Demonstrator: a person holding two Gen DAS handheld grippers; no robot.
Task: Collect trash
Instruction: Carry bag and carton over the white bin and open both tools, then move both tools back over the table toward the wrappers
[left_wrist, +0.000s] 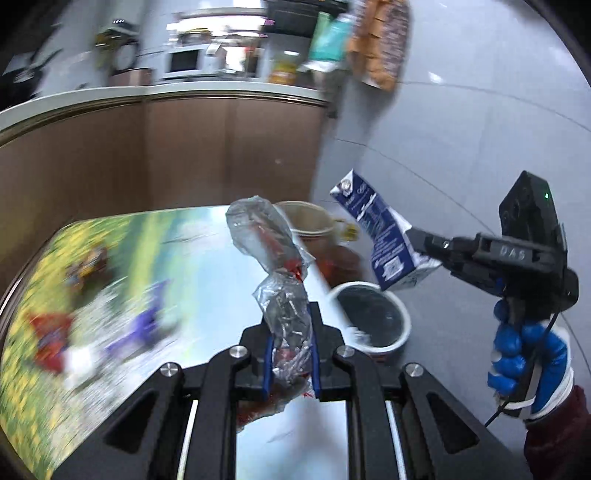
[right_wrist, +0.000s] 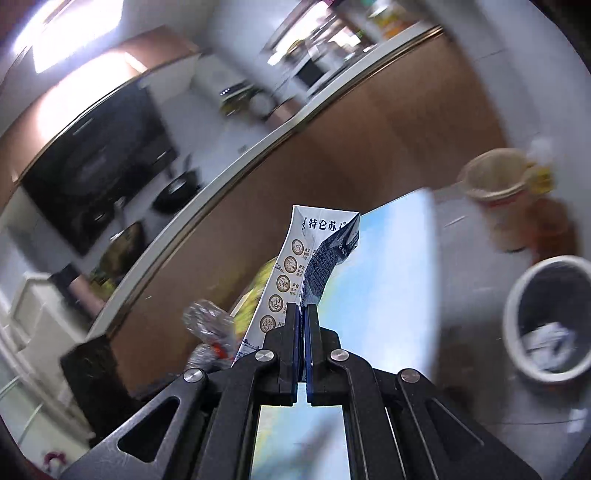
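My left gripper (left_wrist: 291, 325) is shut on a crumpled clear plastic bottle (left_wrist: 266, 236) with a red label, which sticks up over the table. To its right, my right gripper (left_wrist: 419, 240), carried by a blue-gloved hand (left_wrist: 524, 362), is shut on a flattened blue and white milk carton (left_wrist: 380, 236) that hangs above the floor. In the right wrist view the carton (right_wrist: 314, 258) stands pinched between the shut jaws of the right gripper (right_wrist: 303, 310), and the bottle (right_wrist: 210, 321) shows low at the left. A white waste bin (left_wrist: 373, 314) with a dark liner stands on the floor beside the table, with white crumpled paper (right_wrist: 546, 343) inside.
The table (left_wrist: 110, 280) has a colourful printed top. A tan paper cup (left_wrist: 310, 221) and an orange-brown thing stand on the floor beyond the bin (right_wrist: 546, 321). A brown counter (left_wrist: 166, 147) with a white top runs behind, kitchen appliances on it. Grey tiled floor lies at the right.
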